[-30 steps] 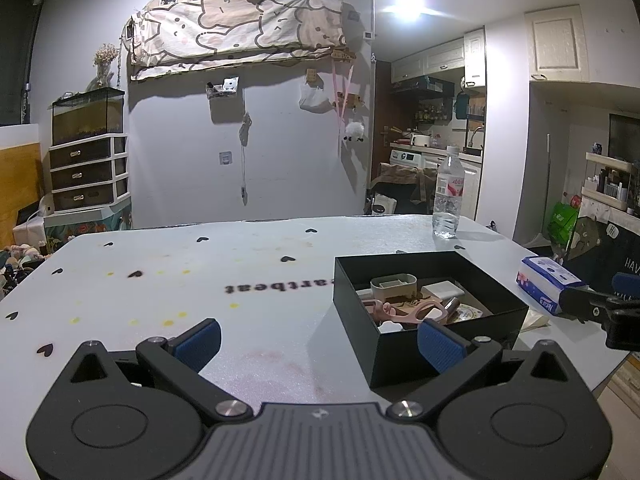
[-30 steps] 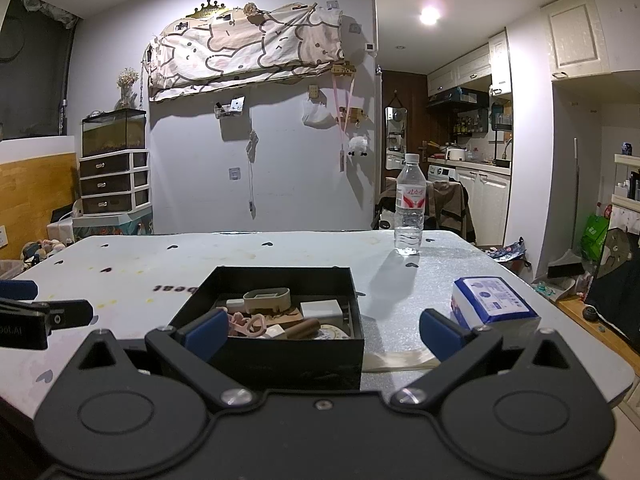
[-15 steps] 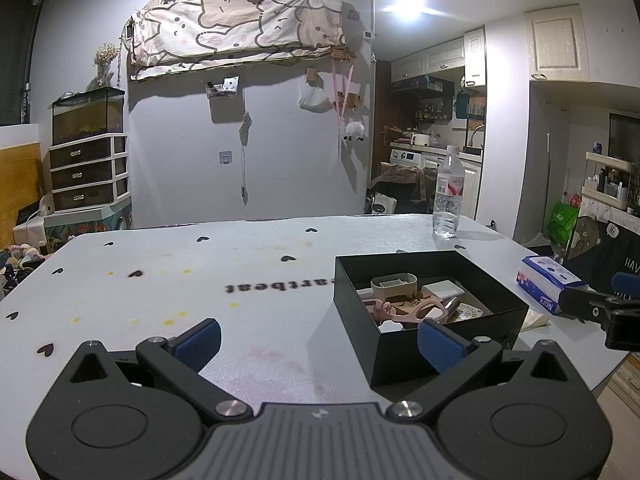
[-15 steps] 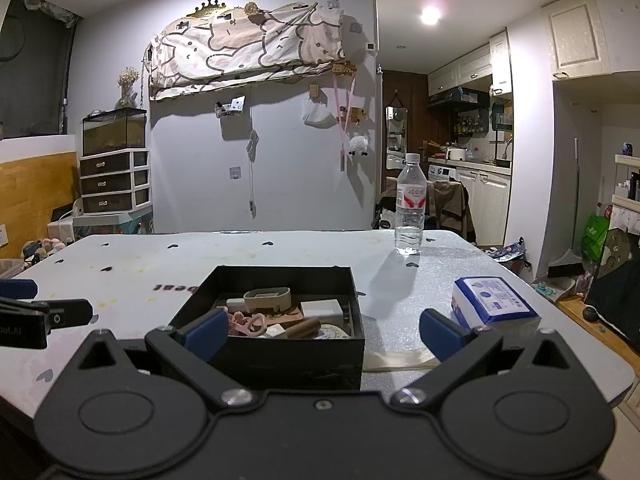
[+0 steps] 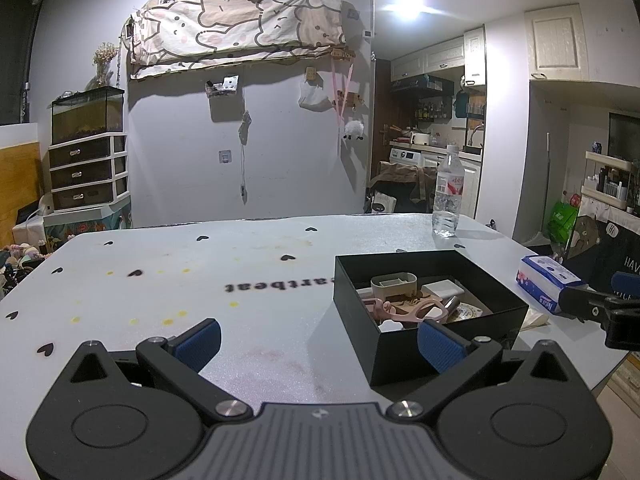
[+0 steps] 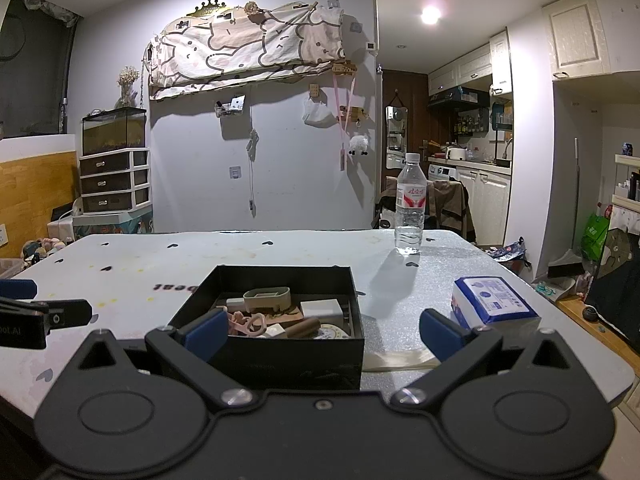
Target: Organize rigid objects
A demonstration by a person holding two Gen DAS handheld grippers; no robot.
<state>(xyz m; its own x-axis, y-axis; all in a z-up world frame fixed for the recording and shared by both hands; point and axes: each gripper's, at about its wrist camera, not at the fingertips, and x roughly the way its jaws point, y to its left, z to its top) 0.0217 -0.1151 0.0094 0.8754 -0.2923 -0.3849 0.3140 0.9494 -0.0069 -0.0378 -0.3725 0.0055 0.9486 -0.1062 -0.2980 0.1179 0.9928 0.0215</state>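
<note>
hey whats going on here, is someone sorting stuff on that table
A person holds a two-finger gripper in each hand, and both the left gripper and the right gripper are open and empty, poised near the table's front edge. A black box already holds several small items, including pink scissors and a beige tray. A water bottle and a tissue pack stand outside the box. Nothing is being gripped right now.
</note>
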